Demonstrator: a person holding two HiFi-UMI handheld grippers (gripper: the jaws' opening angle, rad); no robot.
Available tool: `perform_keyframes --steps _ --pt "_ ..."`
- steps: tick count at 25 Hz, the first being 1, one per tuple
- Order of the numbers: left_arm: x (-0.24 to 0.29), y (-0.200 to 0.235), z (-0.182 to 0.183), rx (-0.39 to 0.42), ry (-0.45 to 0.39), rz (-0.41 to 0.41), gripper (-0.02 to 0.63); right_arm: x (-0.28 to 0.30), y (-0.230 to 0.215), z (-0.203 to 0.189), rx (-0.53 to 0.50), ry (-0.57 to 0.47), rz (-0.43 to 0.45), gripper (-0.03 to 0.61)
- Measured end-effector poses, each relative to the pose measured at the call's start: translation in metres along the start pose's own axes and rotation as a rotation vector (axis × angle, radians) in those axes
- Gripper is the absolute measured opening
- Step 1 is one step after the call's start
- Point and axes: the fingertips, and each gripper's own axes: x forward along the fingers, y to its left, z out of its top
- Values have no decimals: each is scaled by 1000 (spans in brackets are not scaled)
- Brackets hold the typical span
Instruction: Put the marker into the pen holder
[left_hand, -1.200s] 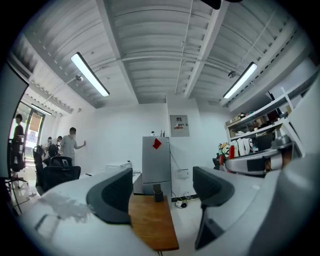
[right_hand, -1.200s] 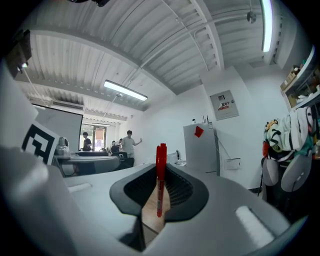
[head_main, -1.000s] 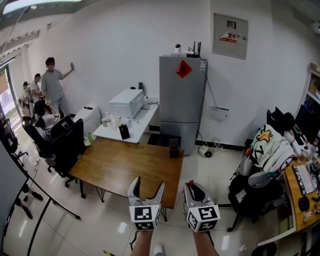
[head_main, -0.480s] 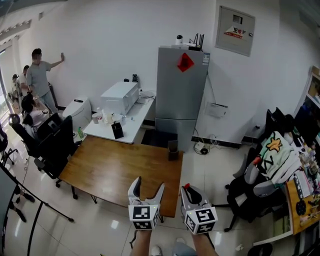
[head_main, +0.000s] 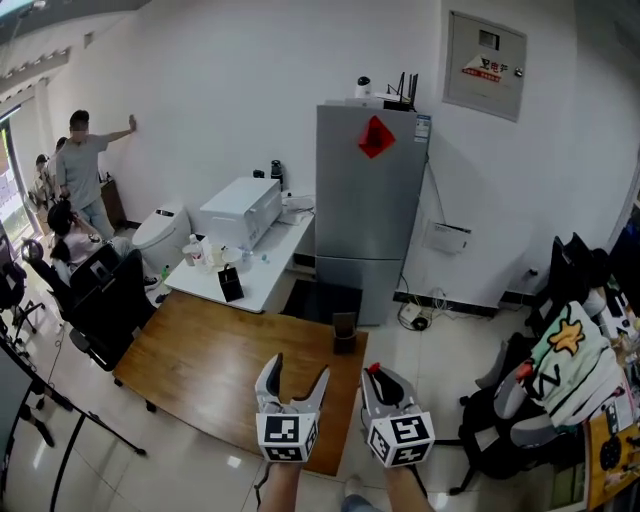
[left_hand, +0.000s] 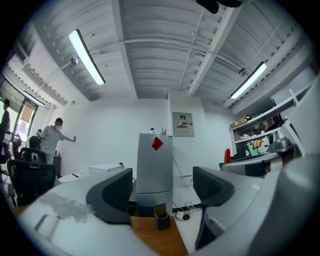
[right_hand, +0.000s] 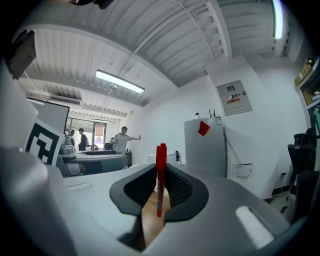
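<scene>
A red marker (right_hand: 160, 177) stands upright between the pads of my right gripper (right_hand: 160, 192), which is shut on it; its red tip (head_main: 374, 370) shows above the right gripper (head_main: 384, 385) in the head view. My left gripper (head_main: 293, 377) is open and holds nothing, its pads (left_hand: 112, 192) well apart. The dark pen holder (head_main: 344, 331) stands near the far right corner of the wooden table (head_main: 220, 365), ahead of both grippers. It also shows as a small dark pen holder (left_hand: 162, 218) between the left jaws.
A grey fridge (head_main: 370, 205) stands behind the table by the white wall. A white desk (head_main: 245, 260) with a printer sits left of it. Black office chairs (head_main: 105, 300) and several people (head_main: 82, 170) are at the left. A chair with clothing (head_main: 545, 385) is at the right.
The view has shifted forward and slightly right, so the table and pen holder sit nearer the grippers. Both grippers keep their pose; the right one still holds the marker.
</scene>
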Motion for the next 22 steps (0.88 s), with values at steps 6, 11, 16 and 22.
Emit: perform_keyframes --steps 6,11,16,22 --pt "53 -3 -4 18 12 54 379 34 -55 -3 39 8 32 53" --pt "75 -5 -22 32 48 67 379 56 -76 -8 94 -2 88 53" --pt "94 17 -35 26 92 78 360 86 -84 -33 -14 59 38 54" --pt "130 38 -57 21 127 60 360 127 -97 -56 5 84 30 52"
